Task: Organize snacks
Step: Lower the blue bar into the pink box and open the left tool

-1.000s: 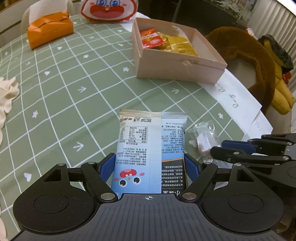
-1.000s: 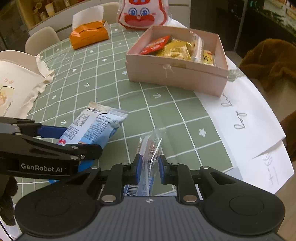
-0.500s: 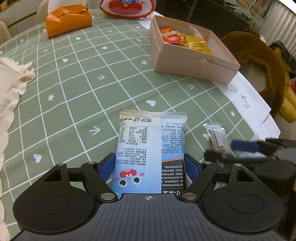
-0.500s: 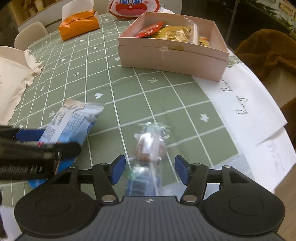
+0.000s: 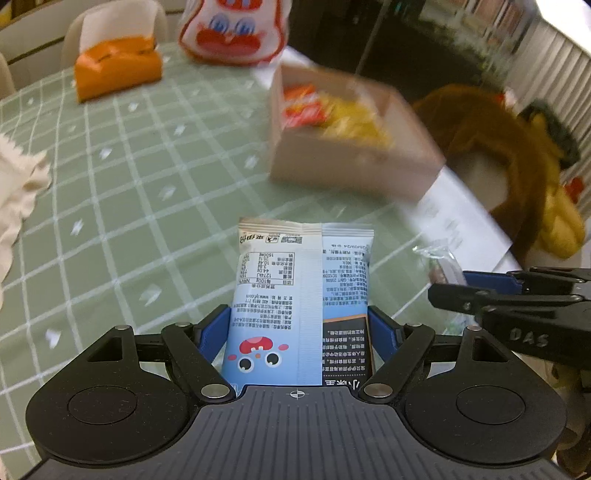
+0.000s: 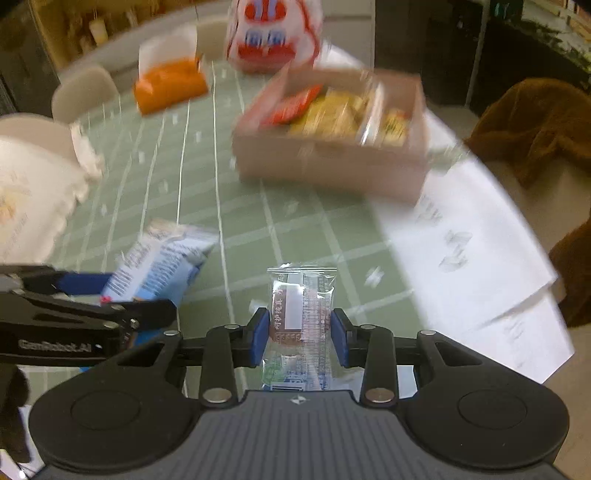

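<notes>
Snacks sit in both of your grippers. Your left gripper (image 5: 299, 332) is clamped on the blue snack packet (image 5: 301, 302), blue pads pressed against its two long edges, the packet standing up out of the jaws with its printed back facing the camera. Your right gripper (image 6: 300, 338) has just been closing its jaws, and the pads now squeeze the sides of the small clear-wrapped snack (image 6: 301, 321), which also points forward out of the fingers.

Take the pink box (image 6: 332, 158) as your landmark. Both held snacks are well short of it, on the near side, above the green checked tablecloth (image 5: 129, 192). The blue packet hangs to the left of the clear-wrapped one. Red and yellow packets (image 6: 317, 109) already lie inside the box, though blur hides their details. White paper sheets (image 6: 472, 251) lie to the right of the box, and the orange pouch (image 5: 118, 68) and the cartoon-faced bag (image 5: 232, 33) sit beyond it.
</notes>
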Available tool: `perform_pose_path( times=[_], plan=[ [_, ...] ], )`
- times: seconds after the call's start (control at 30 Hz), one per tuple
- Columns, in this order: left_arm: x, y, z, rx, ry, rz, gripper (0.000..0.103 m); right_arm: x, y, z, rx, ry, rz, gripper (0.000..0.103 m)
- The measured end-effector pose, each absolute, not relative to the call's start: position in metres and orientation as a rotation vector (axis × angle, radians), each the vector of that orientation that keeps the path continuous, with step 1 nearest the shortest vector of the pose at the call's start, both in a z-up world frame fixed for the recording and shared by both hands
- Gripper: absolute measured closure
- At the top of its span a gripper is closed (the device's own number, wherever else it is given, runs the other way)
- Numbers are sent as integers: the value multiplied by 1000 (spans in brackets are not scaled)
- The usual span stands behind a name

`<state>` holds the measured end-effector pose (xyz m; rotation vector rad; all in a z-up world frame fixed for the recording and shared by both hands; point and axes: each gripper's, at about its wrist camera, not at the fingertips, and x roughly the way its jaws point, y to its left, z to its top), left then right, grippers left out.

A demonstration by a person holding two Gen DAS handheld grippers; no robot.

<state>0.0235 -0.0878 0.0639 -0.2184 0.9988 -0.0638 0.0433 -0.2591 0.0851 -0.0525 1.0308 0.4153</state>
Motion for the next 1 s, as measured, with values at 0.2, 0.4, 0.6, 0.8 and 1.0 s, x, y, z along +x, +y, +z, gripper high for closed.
perform_pose_path(
  times=[0.2,0.4,0.6,0.8,1.0],
  plan=[
    [78,-95,137,-265,801,-120,19,91,-290,162,-15,832,451,67],
    [154,-94,201,-286,623,-138,14,186,-294,213,42,721,512,52],
    [263,-109,128,-278,881,-152,14,251,-313,175,104,814,421,49],
    [262,-102,69,-318,930,-45,26,232,-326,122,70,865,385,49],
    [241,-77,98,-442,707,26,26,204,-327,94,17,855,345,49]
  ],
)
